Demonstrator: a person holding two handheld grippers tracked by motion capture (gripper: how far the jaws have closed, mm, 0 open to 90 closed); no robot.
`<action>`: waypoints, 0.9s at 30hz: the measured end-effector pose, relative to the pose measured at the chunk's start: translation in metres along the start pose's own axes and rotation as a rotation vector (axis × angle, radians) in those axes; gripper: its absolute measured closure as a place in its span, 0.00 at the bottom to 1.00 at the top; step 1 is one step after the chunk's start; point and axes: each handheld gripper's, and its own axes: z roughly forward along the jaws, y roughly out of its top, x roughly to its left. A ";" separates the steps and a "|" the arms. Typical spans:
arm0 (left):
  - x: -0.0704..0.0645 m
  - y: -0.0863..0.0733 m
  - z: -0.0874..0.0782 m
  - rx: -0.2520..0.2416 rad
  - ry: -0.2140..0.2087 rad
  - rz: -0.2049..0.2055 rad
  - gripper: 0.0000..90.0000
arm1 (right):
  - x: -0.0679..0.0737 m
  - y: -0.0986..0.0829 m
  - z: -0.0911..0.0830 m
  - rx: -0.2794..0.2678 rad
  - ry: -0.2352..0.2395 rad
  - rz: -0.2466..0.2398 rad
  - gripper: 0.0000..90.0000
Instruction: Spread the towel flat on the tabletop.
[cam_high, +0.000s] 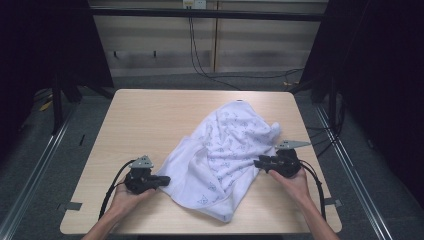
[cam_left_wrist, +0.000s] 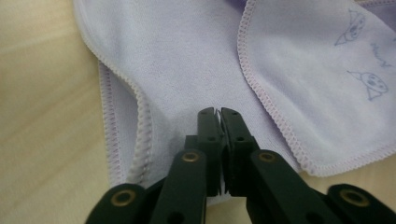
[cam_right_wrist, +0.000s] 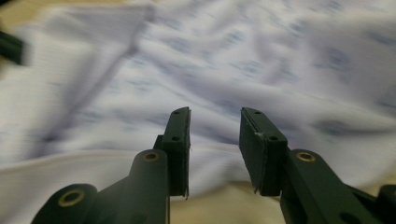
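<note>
A white cloth (cam_high: 220, 155) with small grey prints lies crumpled on the right half of the wooden table (cam_high: 145, 120). At the cloth's left edge, my left gripper (cam_high: 166, 179) has its jaws closed together. In the left gripper view the left gripper (cam_left_wrist: 218, 112) pinches a thin sliver of the cloth (cam_left_wrist: 187, 60), close to its stitched hem. My right gripper (cam_high: 258, 163) stands open at the cloth's right edge. The right gripper view is blurred; there the right gripper (cam_right_wrist: 215, 116) hovers over the cloth (cam_right_wrist: 233, 60) with nothing between the jaws.
Bare wood lies left of and behind the cloth. The table's front edge (cam_high: 200, 233) runs just before the person's forearms. Black cables (cam_high: 200, 65) trail on the floor behind the table, and dark frames stand on both sides.
</note>
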 end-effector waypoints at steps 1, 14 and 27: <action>-0.003 -0.003 -0.002 0.003 -0.001 -0.010 1.00 | 0.011 0.001 -0.001 -0.011 0.046 -0.007 0.72; -0.028 -0.004 -0.014 -0.029 -0.095 0.022 0.92 | 0.140 -0.001 0.063 0.148 0.462 -0.168 0.70; -0.011 -0.005 -0.004 0.010 0.007 -0.001 0.92 | 0.148 -0.016 0.086 0.206 0.361 -0.305 0.99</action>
